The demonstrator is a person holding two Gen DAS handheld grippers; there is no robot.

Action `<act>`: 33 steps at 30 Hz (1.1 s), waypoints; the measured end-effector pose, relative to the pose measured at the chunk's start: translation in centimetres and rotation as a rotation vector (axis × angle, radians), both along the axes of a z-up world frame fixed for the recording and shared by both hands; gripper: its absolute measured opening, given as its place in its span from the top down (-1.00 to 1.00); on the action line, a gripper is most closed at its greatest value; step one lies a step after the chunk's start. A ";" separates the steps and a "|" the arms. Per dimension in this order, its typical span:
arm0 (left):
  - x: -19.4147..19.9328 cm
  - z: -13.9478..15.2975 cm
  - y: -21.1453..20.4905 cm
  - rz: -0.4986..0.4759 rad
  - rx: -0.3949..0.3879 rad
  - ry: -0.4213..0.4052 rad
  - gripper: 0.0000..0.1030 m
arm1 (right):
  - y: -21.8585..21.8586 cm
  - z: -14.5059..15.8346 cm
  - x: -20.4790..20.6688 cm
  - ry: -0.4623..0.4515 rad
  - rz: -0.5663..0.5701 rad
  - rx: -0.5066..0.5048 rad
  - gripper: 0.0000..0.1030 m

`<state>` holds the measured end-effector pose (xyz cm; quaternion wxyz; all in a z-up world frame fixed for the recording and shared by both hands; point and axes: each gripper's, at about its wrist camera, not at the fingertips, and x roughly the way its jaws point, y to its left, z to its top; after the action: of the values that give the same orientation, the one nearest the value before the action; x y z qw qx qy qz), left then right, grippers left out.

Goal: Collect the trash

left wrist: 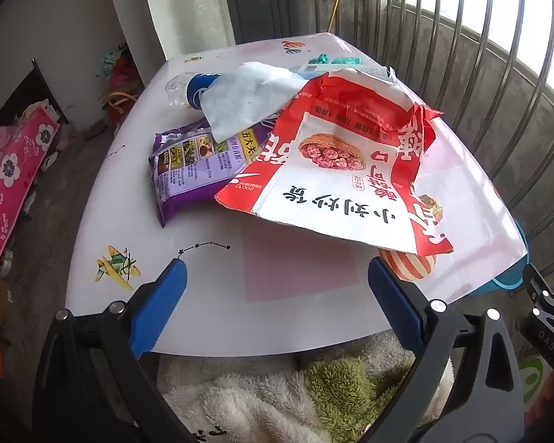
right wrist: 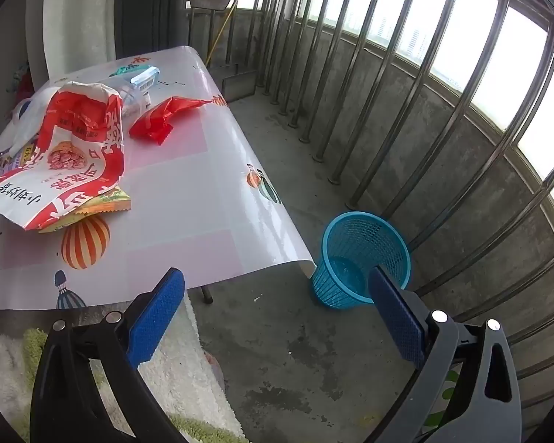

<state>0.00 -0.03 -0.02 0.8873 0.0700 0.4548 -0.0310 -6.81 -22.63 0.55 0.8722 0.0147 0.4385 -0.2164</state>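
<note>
Two hand-held grippers, left [left wrist: 277,288] and right [right wrist: 277,295], hover spread wide and empty above the white counter's [left wrist: 188,317] near edge; a crumpled red-and-white paper bag [left wrist: 336,181] lies mid-counter.

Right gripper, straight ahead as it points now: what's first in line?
Probably bare concrete floor, between the table edge and the blue basket. Right gripper is open, nothing between its fingers. Depth is uncertain.

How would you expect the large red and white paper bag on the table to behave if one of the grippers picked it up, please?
The red and white paper bag looks empty and creased, so probably light and floppy. Its torn, gaping top would likely sag. It rests on other wrappers, so lifting may disturb them.
</note>
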 end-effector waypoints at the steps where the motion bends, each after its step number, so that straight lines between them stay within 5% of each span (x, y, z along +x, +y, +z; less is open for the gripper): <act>1: 0.0 0.0 0.0 0.000 0.001 0.001 -0.83 | 0.0 0.0 0.0 -0.001 0.000 0.000 -0.88; 33: 0.0 -0.3 1.5 0.024 -0.008 0.003 -0.83 | 0.4 0.3 -0.6 0.002 -0.018 0.002 -0.88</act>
<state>-0.03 1.42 -0.29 0.8871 0.0611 0.4570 -0.0224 -7.43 -22.25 0.87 0.8697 0.0192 0.4395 -0.2237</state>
